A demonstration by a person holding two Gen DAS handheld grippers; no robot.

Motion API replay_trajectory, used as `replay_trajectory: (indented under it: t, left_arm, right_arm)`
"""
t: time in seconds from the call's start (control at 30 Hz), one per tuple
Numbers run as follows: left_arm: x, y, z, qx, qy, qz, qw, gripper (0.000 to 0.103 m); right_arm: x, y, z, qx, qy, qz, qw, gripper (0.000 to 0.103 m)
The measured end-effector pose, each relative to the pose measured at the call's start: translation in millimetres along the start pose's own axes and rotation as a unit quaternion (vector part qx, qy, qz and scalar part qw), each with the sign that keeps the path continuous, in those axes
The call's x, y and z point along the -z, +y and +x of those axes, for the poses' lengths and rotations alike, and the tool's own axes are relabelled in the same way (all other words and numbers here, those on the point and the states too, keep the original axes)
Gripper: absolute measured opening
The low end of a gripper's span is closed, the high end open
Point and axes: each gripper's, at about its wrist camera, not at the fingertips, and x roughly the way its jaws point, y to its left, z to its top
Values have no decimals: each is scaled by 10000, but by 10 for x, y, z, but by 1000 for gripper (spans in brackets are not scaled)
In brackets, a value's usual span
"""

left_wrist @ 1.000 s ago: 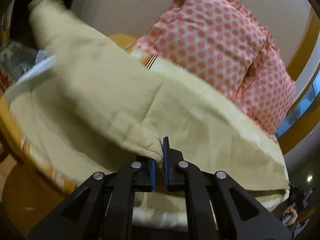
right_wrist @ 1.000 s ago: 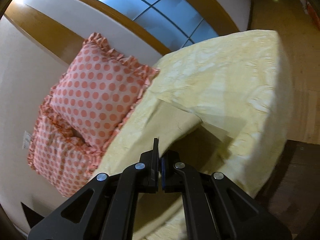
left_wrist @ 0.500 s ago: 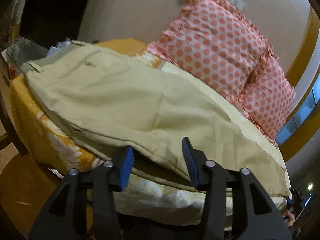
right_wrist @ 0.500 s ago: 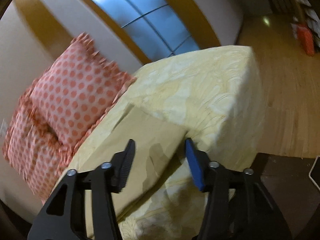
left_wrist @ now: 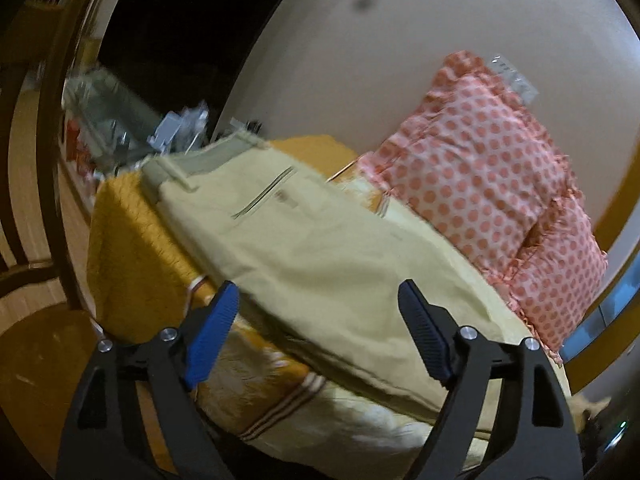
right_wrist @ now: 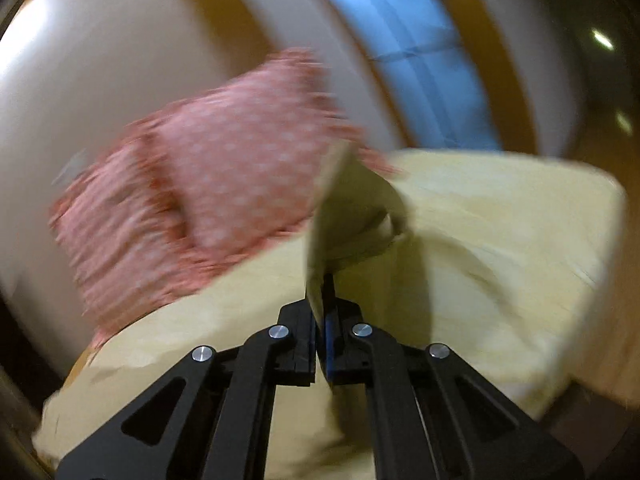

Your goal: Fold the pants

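Observation:
Pale khaki pants (left_wrist: 320, 248) lie lengthwise on the bed, waistband and back pocket at the far left end. My left gripper (left_wrist: 320, 336) is open and empty, held just off the pants' near edge. In the blurred right wrist view my right gripper (right_wrist: 320, 320) is shut on the hem end of the pants (right_wrist: 352, 208) and lifts it above the bed; the cloth stands up between the jaws.
The bed has a yellow-orange cover (left_wrist: 132, 264) and pale yellow sheet (right_wrist: 500, 248). Two pink polka-dot pillows (left_wrist: 500, 184) lean on the wall behind. A cluttered shelf (left_wrist: 120, 120) stands beyond the bed's left end. A window (right_wrist: 420, 48) is behind on the right.
My left gripper let go of the pants, opened wide and drew back. My right gripper opened half a second ago and has now shut on the hem end and raised it.

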Motion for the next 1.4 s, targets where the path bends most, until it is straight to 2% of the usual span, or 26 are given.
replay_trajectory:
  t: [0.07,0.17,0.2,0.27,0.33,0.37,0.4,0.43,0.47,0.5,0.53,0.57,0.7,0.8,0.97,1.03,1.07,1.1,1.13,1.17,1.2,1.27,1.33,1.4]
  left_arm:
    - [-6,117,89,39,198,-200,9996,82]
    - [1,267,174,76,352,-508,9981,82]
    - [17,314,181,79,357,-580,9976,83]
    - [15,356,210,101,388,-658,9970,84]
    - [8,404,230,142,413,-746,9963,84]
    - [-1,412,237,160,410,-762,9961,84]
    - [-14,420,236,166,397,-748,9963,84]
    - [-31,415,239,147,382,-712,9966,84]
    - [-65,407,238,120,323,-660,9972,86]
    - [-84,407,237,111,281,-624,9976,88]
    - [-116,407,243,72,224,-567,9981,88]
    - [-137,419,249,38,205,-543,9983,88]
    - [-249,449,311,-89,172,-543,9983,88]
    - [-308,476,357,-172,151,-624,9978,88]
    - [-425,491,471,-354,199,-751,9963,84]
    - [-475,521,511,-481,194,-892,9947,67]
    - [-503,550,568,-554,330,-994,9930,39]
    - [-514,571,602,-602,422,-1009,9922,20]
    - [-545,587,630,-627,468,-991,9920,18]
    - [-582,530,620,-631,452,-834,9935,13]
    - [-611,440,596,-706,412,-581,9950,12]
    - [-712,20,461,-688,91,260,9973,9]
    - [-763,-381,356,-413,-76,839,9956,7]
    - [-724,-1000,238,64,-206,1662,9859,7]
  right_arm:
    - [-31,483,61,-639,116,-372,9972,3]
    - [132,1362,242,-1807,631,-888,9775,3]
    - [287,1726,321,-2233,951,-1105,9638,3]
    - [587,2213,423,-2762,1506,-1426,9385,4]
    - [1057,2715,554,-3027,2366,-2062,8999,5]
    - [1338,2913,599,-3067,2824,-2416,8762,9]
    - [1481,2992,620,-3073,3085,-2571,8628,14]
    - [1623,3037,618,-3045,3325,-2687,8512,25]
    - [1700,3040,598,-3035,3427,-2721,8464,44]
    - [1709,2989,544,-3082,3362,-2653,8495,55]
    - [1671,2942,508,-3108,3270,-2559,8550,73]
    - [1578,2855,475,-3156,3135,-2381,8634,81]
    - [1303,2619,459,-3192,2861,-1851,8843,82]
    - [1219,2486,474,-3143,2777,-1635,8929,82]
    - [1197,2423,477,-3172,2793,-1487,8940,83]
    - [1215,2381,447,-3202,2806,-1429,8935,83]
    - [1220,2355,421,-3209,2805,-1412,8935,83]
    - [1216,2330,422,-3222,2800,-1387,8936,83]
    - [1203,2298,427,-3233,2787,-1357,8941,83]
    - [1188,2268,442,-3232,2772,-1331,8950,83]
    - [1153,2218,450,-3217,2736,-1286,8973,83]
    - [1078,2130,472,-3167,2660,-1206,9025,83]
    - [949,1972,477,-3056,2477,-1050,9134,83]
    - [831,1833,467,-2924,2304,-896,9238,83]
